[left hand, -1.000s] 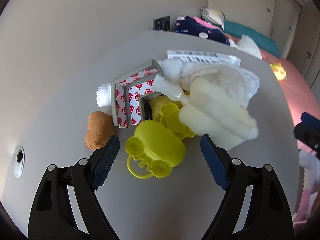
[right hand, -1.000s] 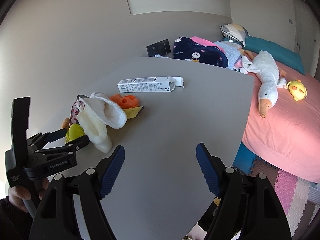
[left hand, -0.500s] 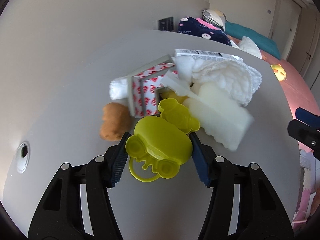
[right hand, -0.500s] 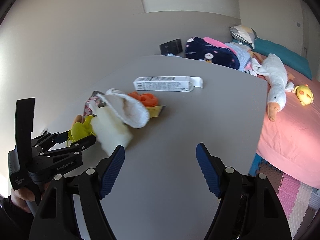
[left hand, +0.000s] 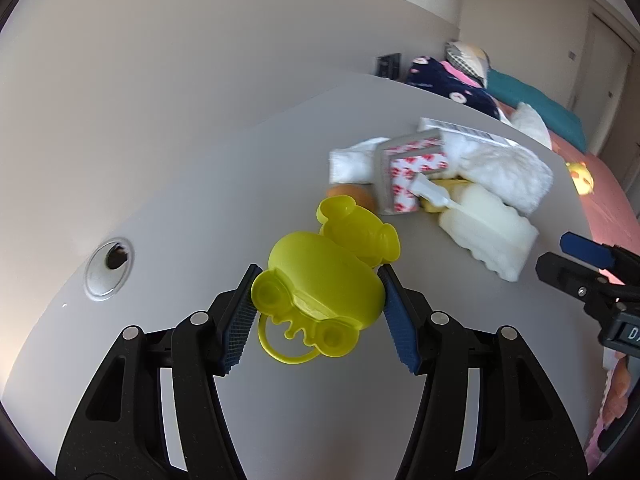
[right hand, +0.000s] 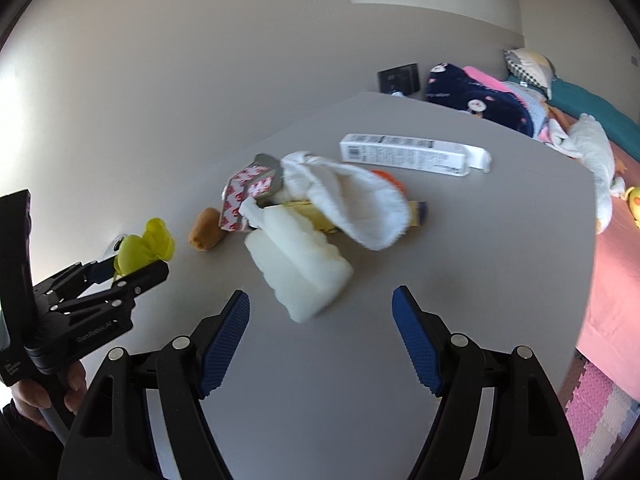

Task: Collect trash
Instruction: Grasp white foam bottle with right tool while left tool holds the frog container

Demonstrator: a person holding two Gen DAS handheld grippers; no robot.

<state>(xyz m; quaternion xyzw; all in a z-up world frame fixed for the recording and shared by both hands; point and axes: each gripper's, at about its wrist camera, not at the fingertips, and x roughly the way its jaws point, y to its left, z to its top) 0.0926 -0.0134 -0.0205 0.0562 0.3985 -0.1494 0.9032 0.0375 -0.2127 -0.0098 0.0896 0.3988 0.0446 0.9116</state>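
Note:
My left gripper point(left hand: 318, 300) is shut on a yellow plastic bear-shaped case point(left hand: 320, 280) and holds it above the grey table point(left hand: 180, 200); it also shows in the right wrist view point(right hand: 142, 252). A pile lies beyond: a red-and-white patterned box point(left hand: 408, 172), a white ridged sponge point(right hand: 300, 268), a white fluffy cloth point(right hand: 360, 204), a brown lump point(right hand: 205, 229) and a long white carton point(right hand: 412, 155). My right gripper point(right hand: 320, 336) is open and empty, near the sponge's close side.
A round cable hole point(left hand: 108, 268) sits in the table at left. A bed with a pink cover point(right hand: 616, 264), a white plush goose point(right hand: 596, 160) and dark clothes point(right hand: 476, 100) lies to the right. A foam mat point(right hand: 600, 408) covers the floor.
My left gripper closed on the yellow case, lifted it and drew it back from the pile. My right gripper moved closer to the sponge, still open.

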